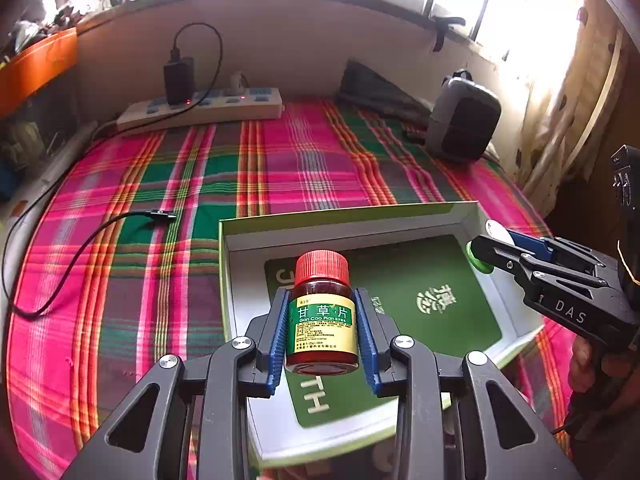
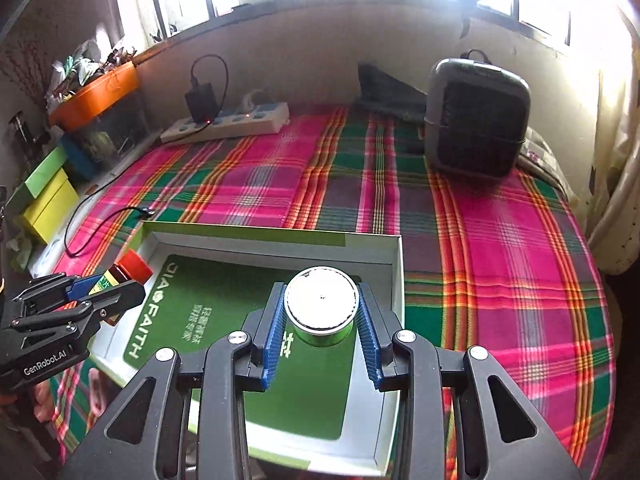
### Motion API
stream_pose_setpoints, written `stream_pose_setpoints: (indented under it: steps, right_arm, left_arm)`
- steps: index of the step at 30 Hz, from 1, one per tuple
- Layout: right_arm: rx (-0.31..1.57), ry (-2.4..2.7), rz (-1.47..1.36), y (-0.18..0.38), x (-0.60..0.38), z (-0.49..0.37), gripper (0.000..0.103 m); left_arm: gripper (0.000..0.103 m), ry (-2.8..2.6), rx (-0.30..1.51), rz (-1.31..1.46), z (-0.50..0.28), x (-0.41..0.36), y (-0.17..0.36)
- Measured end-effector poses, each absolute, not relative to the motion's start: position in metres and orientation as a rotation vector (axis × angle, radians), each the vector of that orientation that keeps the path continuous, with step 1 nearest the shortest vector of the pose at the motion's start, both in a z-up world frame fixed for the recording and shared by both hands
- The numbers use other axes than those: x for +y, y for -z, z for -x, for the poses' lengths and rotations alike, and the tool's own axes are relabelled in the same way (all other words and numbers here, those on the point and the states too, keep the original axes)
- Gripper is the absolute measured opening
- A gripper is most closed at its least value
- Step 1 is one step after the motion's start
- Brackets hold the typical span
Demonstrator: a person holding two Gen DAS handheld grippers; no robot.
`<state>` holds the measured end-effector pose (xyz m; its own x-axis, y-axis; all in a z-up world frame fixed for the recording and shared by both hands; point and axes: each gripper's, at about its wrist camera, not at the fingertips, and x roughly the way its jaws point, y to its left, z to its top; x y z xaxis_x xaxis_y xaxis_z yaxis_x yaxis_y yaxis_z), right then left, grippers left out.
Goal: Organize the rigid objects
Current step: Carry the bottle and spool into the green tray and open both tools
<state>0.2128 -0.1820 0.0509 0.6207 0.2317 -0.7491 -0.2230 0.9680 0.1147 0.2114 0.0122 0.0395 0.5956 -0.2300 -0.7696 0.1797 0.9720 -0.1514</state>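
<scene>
Over the open white box (image 1: 472, 216) on the plaid tablecloth (image 1: 160, 184), we are holding one item in each hand. Our left gripper (image 1: 322, 334) is clamping a red-capped medicine bottle (image 1: 322, 316) upright, its blue pads pressing both sides of the yellow-and-green label, above the box's left part and the green card (image 1: 432, 304) lining the bottom. Our right gripper (image 2: 322, 320) is squeezing a small green can with a silver top (image 2: 322, 308), hanging over the box's right part, close to the side wall.

We are judging that both items are about to go into the box, and several things could go wrong. The bottle is sitting high between the pads, so letting go too early could tip it onto its side and send it rolling. The can is so near the wall that lowering it could catch the rim and shove the light box across the cloth. The two tools are working just beside each other and could bump while descending.
</scene>
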Motion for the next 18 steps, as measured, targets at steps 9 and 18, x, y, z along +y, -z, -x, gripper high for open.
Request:
stream_pose_setpoints:
  steps: [9,18]
  right_arm:
    - [0.892,-0.258,0.02,-0.032,-0.178,-0.228,0.035]
    - [0.903,-0.254,0.012,-0.024,-0.179,-0.233,0.035]
  left_arm:
    - [0.031,0.229,0.929,0.049,-0.224,0.01,-0.027]
    - [0.031,0.226,0.936,0.048,-0.229,0.01,-0.021]
